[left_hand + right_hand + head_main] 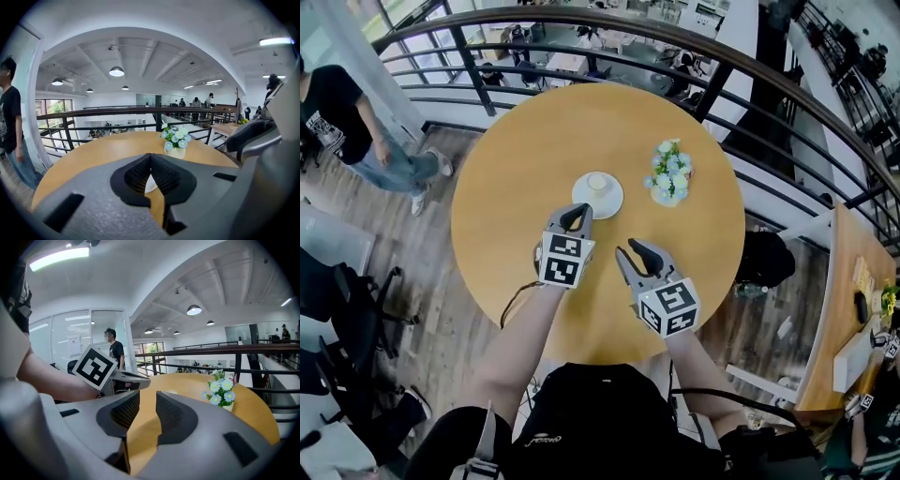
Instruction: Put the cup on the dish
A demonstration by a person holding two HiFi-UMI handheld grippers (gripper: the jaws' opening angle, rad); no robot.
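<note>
On the round wooden table (pixel 506 197) a small cream cup (pixel 597 183) stands on a white dish (pixel 610 201). My left gripper (pixel 575 217) is just in front of the dish, its jaws shut with nothing between them. In the left gripper view the tips of the left gripper (pixel 151 157) meet, and a sliver of the dish (pixel 150 185) shows below them. My right gripper (pixel 636 251) hovers nearer the table's front, right of the left one. In the right gripper view the right gripper (pixel 147 401) stands open by a narrow gap, empty, with the cup (pixel 172 392) far ahead.
A small pot of blue and white flowers (pixel 671 173) stands to the right of the dish. A black railing (pixel 741 103) curves round the table's far side. A person (pixel 356 131) stands on the floor at the left. Another wooden table (pixel 853 281) is at the right.
</note>
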